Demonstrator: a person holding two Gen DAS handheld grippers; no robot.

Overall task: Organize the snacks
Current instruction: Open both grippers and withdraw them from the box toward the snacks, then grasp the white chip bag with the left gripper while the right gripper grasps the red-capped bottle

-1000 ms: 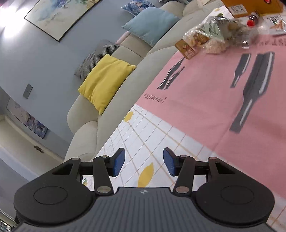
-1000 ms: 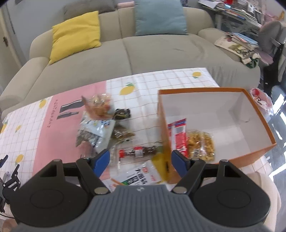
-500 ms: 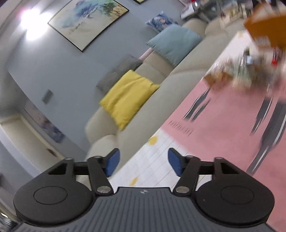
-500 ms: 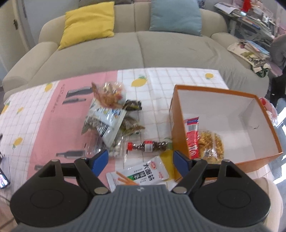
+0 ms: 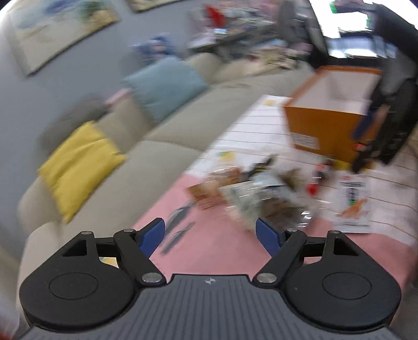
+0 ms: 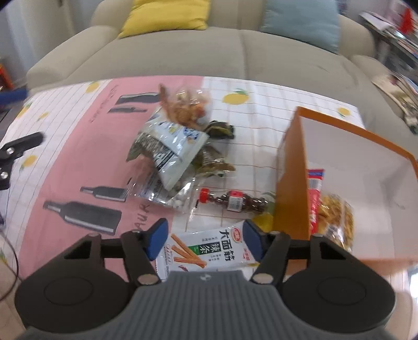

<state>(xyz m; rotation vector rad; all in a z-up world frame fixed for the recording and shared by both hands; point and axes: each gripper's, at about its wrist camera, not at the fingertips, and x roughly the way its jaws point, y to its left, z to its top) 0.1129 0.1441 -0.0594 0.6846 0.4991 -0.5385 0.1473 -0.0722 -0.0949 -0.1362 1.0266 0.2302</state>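
A pile of snack bags (image 6: pixel 172 146) lies mid-table on a pink and white cloth; it also shows blurred in the left wrist view (image 5: pixel 250 193). A small red-capped bottle (image 6: pixel 232 201) lies beside an orange box (image 6: pixel 290 183) that holds a red packet (image 6: pixel 314 198) and a yellow snack bag (image 6: pixel 337 222). A white packet with green print (image 6: pixel 206 251) lies under my right gripper (image 6: pixel 205 242), which is open and empty just above it. My left gripper (image 5: pixel 210 235) is open and empty, above the pink cloth short of the pile.
A beige sofa (image 6: pixel 209 52) with yellow (image 6: pixel 167 13) and blue (image 6: pixel 300 21) cushions runs along the table's far side. The box (image 5: pixel 329 120) stands at the table's right end. The left gripper's arm (image 6: pixel 15 149) shows at the left edge.
My left gripper swung right, from facing the sofa and wall toward the snack pile and box, and its jaws opened wider. My right gripper dropped lower and closer over the white packet.
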